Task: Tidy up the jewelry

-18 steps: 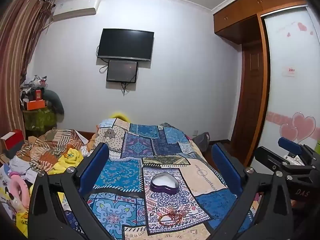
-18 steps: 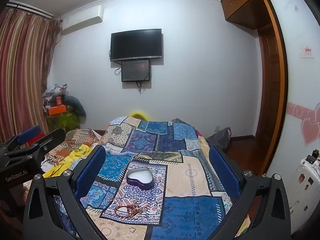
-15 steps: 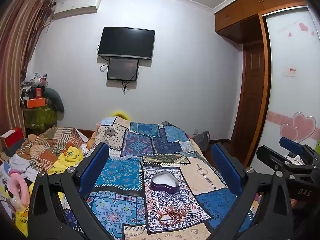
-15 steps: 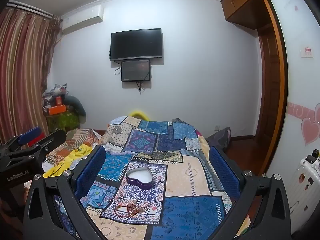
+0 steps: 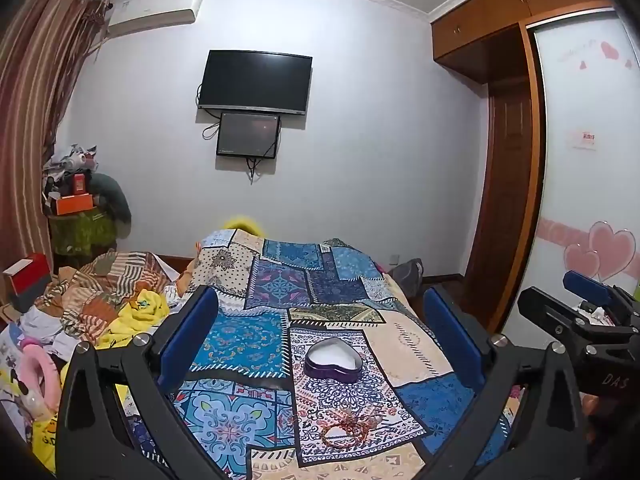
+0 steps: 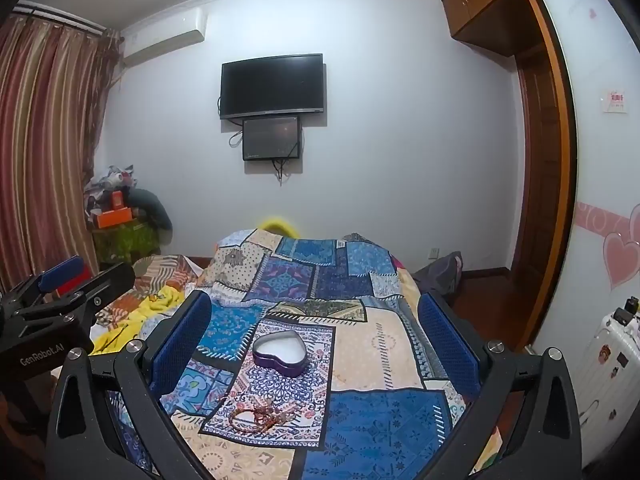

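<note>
The left gripper hangs released, jaws spread wide, above the patchwork bed. Between the grippers, an open heart-shaped box sits on the quilt, with tangled bracelets lying just nearer. The right gripper is likewise released.

Counts: 2 grippers, left and right, both spread wide with nothing between the fingers. 1 heart tin, lidless. 1 tangle of jewelry; can't split it into pieces. 1 bedspread. 2 wall screens: TV, monitor. 1 AC unit. 1 suitcase.
</note>
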### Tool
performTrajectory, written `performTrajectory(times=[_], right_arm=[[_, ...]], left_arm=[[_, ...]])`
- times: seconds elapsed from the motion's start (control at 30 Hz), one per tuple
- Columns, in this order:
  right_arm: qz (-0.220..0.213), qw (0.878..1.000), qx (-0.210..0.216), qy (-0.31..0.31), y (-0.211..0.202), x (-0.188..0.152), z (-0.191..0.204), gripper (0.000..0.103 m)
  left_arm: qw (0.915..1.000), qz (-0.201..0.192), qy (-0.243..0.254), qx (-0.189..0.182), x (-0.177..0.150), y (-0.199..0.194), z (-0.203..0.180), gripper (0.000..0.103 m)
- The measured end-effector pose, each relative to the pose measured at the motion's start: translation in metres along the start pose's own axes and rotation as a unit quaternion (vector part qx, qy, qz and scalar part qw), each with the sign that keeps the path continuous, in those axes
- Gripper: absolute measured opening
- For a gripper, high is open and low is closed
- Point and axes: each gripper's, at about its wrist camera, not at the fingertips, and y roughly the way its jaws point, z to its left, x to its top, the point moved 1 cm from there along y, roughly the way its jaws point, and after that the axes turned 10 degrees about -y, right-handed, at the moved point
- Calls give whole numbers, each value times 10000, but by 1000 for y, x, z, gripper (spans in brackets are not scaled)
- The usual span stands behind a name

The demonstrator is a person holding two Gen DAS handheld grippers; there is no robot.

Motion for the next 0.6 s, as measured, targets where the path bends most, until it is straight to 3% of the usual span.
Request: performTrajectory(times=[0.6], right_arm=[[49, 10000, 1, -12, 3, -3, 2, 102]], left_arm=[[10000, 29, 35, -38, 1, 2, -3, 103]])
